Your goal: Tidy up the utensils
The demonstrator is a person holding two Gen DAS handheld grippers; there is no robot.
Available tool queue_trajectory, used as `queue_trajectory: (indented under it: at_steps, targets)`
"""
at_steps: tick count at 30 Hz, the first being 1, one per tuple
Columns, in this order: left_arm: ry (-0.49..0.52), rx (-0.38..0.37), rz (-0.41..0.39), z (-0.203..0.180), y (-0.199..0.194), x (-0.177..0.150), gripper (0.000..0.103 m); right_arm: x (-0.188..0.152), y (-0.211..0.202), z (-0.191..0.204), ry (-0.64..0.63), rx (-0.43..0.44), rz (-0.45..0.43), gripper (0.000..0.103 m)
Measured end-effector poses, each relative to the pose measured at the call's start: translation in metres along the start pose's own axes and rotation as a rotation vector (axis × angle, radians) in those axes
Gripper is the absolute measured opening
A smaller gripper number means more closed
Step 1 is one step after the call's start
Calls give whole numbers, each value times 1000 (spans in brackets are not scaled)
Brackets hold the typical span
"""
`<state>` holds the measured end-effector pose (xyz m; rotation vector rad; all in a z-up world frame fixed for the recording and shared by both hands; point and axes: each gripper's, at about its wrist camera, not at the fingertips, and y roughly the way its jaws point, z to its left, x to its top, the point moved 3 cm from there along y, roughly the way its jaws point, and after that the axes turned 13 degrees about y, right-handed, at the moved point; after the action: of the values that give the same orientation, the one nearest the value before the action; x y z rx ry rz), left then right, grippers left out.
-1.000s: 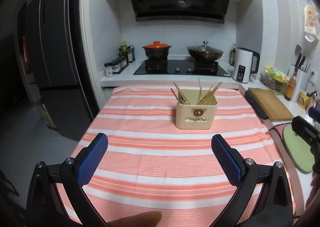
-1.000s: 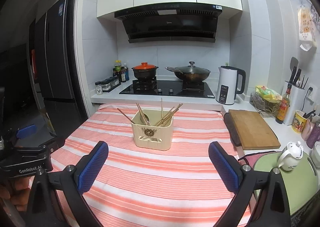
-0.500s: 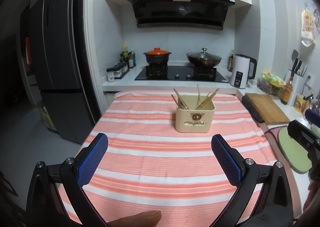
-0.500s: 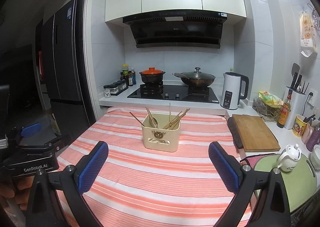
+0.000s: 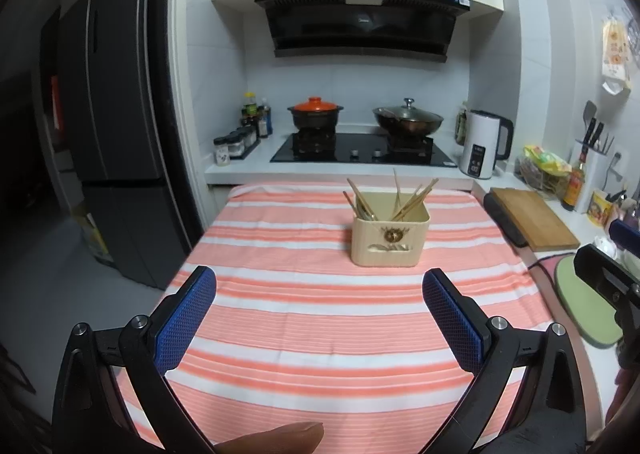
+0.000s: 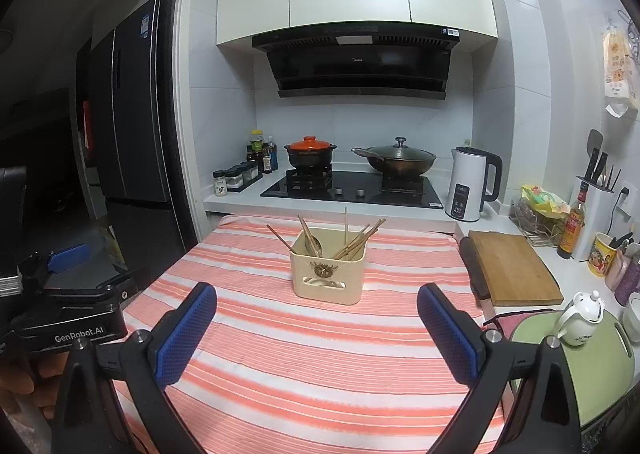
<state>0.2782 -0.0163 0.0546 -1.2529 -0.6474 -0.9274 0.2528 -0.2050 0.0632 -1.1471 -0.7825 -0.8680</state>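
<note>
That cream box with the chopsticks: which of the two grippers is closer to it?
Hard to call; neither is clearly closer. The left gripper and the right gripper both hang open over the striped cloth, short of the cream box, touching nothing.

A holder [image 6: 329,270] with chopsticks [image 6: 360,240] in it stands on the surface [image 6: 320,366] ahead of both tongs, stove [image 6: 352,186] behind it, board [image 6: 514,268] to its right.
</note>
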Motion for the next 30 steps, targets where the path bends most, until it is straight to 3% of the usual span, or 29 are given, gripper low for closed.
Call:
queue_trajectory:
  at_steps: [30]
  targets:
    - [-2, -5, 3, -1, -2, 2, 103, 0, -2, 3, -4, 7, -2, 102]
